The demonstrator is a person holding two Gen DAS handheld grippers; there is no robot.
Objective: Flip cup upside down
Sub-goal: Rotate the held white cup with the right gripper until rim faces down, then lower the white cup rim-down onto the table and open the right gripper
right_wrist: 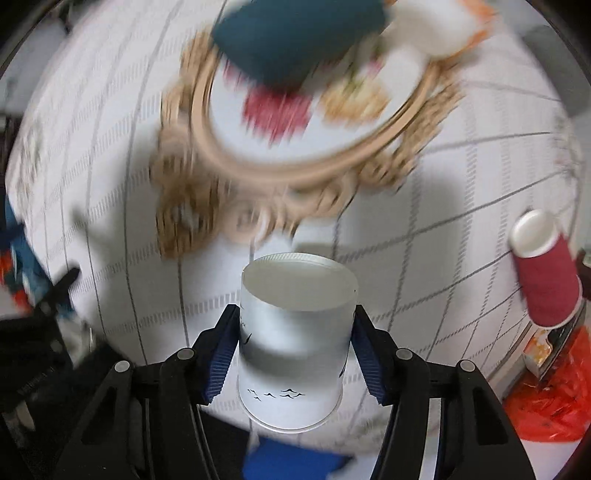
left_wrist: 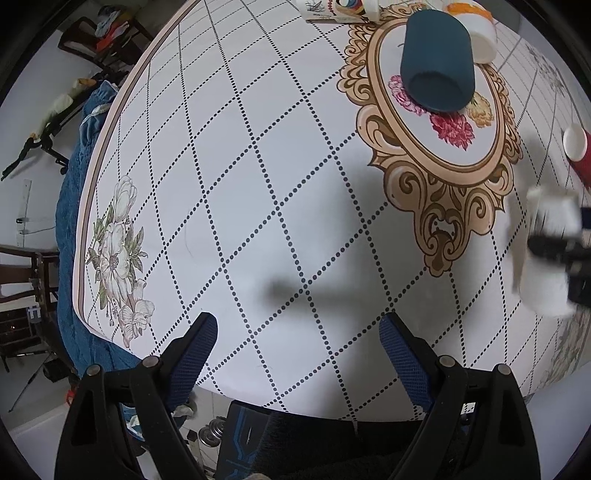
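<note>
My right gripper (right_wrist: 295,332) is shut on a white paper cup (right_wrist: 293,332) with small black bird marks. The cup's flat base points away from the camera and its rim is nearest the camera. I hold it above the table; the background is motion-blurred. In the left wrist view the same cup (left_wrist: 546,251) shows blurred at the right edge, held by the right gripper. My left gripper (left_wrist: 299,332) is open and empty above the near table edge.
The table (left_wrist: 258,166) has a white dotted-grid cloth with an oval floral emblem. A dark blue cup (left_wrist: 437,61) lies on the emblem. A red cup with a white end (right_wrist: 543,273) stands right. A white-and-orange cup (left_wrist: 476,29) sits far back. A red plastic bag (right_wrist: 546,402) lies at right.
</note>
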